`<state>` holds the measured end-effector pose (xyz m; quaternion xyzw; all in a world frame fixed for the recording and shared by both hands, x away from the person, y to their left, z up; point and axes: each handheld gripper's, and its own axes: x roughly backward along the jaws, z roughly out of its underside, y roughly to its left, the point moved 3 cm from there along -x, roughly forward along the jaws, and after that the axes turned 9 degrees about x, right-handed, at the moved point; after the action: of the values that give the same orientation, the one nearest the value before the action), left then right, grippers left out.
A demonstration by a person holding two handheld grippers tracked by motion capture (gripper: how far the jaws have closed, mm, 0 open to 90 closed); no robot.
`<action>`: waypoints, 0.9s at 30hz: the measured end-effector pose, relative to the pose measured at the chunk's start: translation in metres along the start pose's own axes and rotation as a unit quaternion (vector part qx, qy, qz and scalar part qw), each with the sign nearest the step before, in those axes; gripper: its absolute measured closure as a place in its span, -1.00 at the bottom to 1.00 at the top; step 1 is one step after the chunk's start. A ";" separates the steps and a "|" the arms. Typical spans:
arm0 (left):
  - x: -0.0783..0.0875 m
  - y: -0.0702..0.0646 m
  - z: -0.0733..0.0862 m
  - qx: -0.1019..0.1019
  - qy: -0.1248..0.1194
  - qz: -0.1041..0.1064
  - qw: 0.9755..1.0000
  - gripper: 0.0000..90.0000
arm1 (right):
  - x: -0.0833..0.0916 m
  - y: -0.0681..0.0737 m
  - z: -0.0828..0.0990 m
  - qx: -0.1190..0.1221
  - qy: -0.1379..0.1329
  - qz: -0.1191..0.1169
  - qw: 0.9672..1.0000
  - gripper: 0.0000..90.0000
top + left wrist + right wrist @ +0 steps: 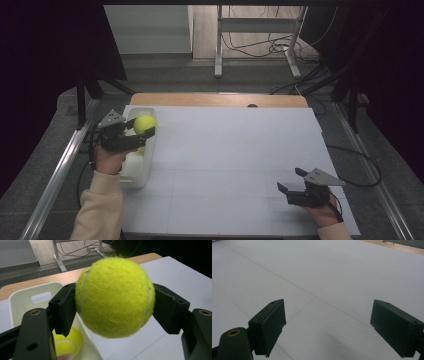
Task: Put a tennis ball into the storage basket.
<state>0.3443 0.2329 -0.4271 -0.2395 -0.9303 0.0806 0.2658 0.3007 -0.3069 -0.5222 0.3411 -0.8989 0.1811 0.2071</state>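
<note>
My left gripper (142, 127) is shut on a yellow tennis ball (144, 124), holding it over the right rim of a white bin (136, 175) at the table's left side. In the left gripper view the ball (115, 296) sits squeezed between both black jaws, and a second tennis ball (67, 342) lies inside the bin (22, 302) below. Near the front right of the table my right gripper (292, 180) stands open with nothing between its jaws. In the right gripper view its jaws (328, 327) are wide apart above the bare white tabletop (324, 277).
The white table surface (230, 150) has a wooden strip (215, 100) along its far edge. Metal rails (55, 175) run along both sides. A desk frame with cables (260, 45) stands on the floor beyond.
</note>
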 end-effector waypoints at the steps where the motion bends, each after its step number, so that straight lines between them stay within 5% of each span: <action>1: 0.000 0.000 0.000 0.000 0.000 0.000 1.000 -0.40 | 0.000 0.000 0.000 0.000 0.000 0.000 1.000 -0.70; 27: 0.021 0.029 0.018 0.020 0.016 -0.025 0.999 -0.40 | -0.001 0.000 0.000 0.002 0.003 0.001 1.000 -0.70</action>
<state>0.3304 0.2676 -0.4409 -0.2115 -0.9300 0.0891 0.2871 0.3011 -0.3061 -0.5230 0.3404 -0.8980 0.1842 0.2091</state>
